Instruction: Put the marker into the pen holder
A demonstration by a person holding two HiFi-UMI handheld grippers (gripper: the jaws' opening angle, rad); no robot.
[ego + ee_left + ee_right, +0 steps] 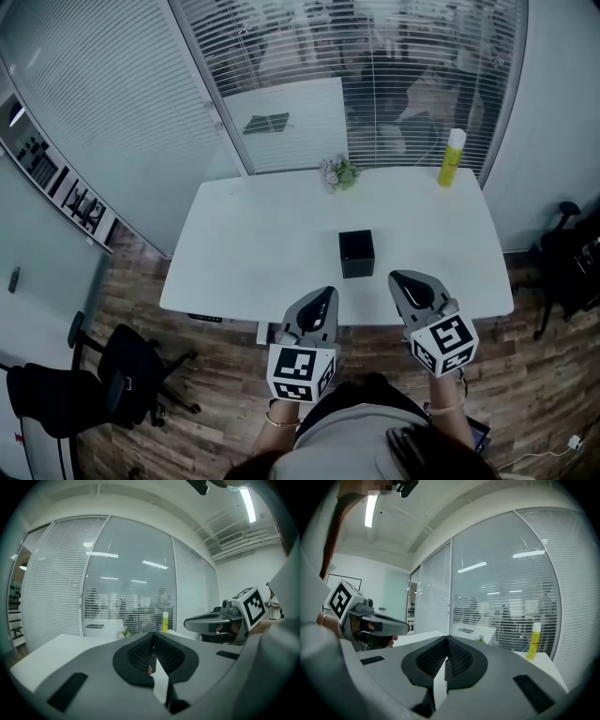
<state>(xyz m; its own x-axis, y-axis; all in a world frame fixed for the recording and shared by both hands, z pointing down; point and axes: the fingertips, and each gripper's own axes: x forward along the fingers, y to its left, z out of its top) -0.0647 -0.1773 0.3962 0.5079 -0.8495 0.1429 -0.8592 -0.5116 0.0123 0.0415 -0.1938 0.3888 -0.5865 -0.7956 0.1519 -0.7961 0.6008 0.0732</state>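
Count: two hand-held grippers, one pen holder, one bottle, one plant, one table.

Left gripper (325,293): we read its jaws as pressed together at the tips, with nothing between the pads. It hangs at the near edge of the white table (244,253), nose pointing across it.

Right gripper (399,278): also clenched and empty, with its tips just over the near table edge. The two grippers sit side by side, apart from each other. Each one shows in the other's view.

Black square pen holder (356,253): we see it upright on the table, just ahead of the grippers and between their two lines, touching neither. Only bare tabletop lies between the holder and either set of jaws.

Marker: we cannot make it out in any view.

Yellow bottle (452,157): it stands upright well ahead of the right gripper, at the table's far right corner.

Small potted plant (339,172): it is at the far edge, well ahead of the left gripper and beyond the holder.

Off the table, a black office chair (127,373) stands on the wood floor (225,375), out to the left of the left gripper. Glass walls with blinds (375,56) rise beyond the far edge.
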